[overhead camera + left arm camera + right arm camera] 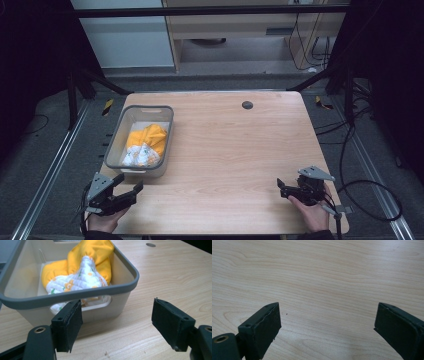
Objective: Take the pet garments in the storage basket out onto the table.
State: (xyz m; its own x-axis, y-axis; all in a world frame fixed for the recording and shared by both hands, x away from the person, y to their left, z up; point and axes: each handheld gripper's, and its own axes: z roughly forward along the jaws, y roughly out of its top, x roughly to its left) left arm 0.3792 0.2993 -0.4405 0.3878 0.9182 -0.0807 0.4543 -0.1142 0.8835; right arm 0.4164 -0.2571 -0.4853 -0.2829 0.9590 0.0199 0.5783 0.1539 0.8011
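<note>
Left tool [117,325] wide, empty, just short of grey bin [75,293]; right tool [327,330] wide over bare surface [240,150] — crumpled yellow cloth [87,257] may snag on the rim.

No readable text, label, brand or number showing anywhere. Cloth [82,277] in bin [75,293], upper left of frame, showing printed flower pattern only, no lettering.

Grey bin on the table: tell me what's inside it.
The grey bin holds one bunched cloth, yellow-orange with a white quilted, flower-printed side turned up. It covers much of the bin floor, so anything beneath it is hidden. Both grippers are open and outside the bin.
</note>
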